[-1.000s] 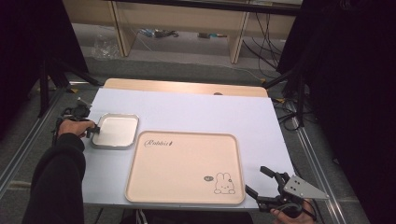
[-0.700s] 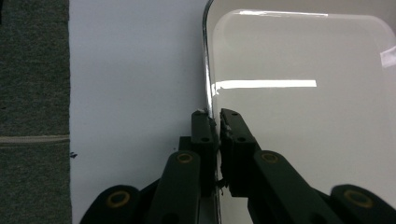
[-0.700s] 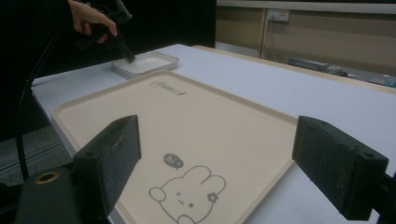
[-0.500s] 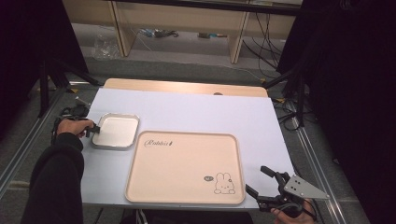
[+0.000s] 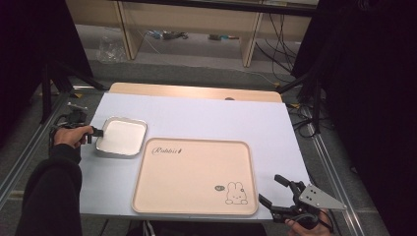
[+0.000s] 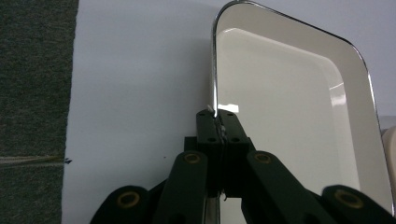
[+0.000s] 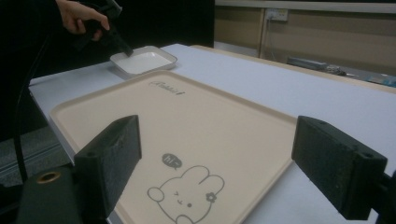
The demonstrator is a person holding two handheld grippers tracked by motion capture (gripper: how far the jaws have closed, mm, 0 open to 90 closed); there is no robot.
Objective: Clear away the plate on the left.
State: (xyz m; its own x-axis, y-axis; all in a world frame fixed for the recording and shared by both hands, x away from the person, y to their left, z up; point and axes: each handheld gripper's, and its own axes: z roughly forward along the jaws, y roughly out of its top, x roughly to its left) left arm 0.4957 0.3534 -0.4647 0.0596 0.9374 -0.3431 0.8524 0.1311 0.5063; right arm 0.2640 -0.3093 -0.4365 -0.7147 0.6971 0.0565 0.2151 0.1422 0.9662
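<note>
Pinching the small tray's (image 6: 299, 126) rim, left claw (image 6: 217, 122).

Small white tray (image 6: 299, 116), lower right corner past the frame edge.

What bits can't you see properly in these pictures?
- Small dish: near corner hidden behind the left hand-held gripper in the left gripper view.
- Bunny on the big tray: bottom cut off by the right gripper view's edge.
- Writing on the tray: too small in the high view.
</note>
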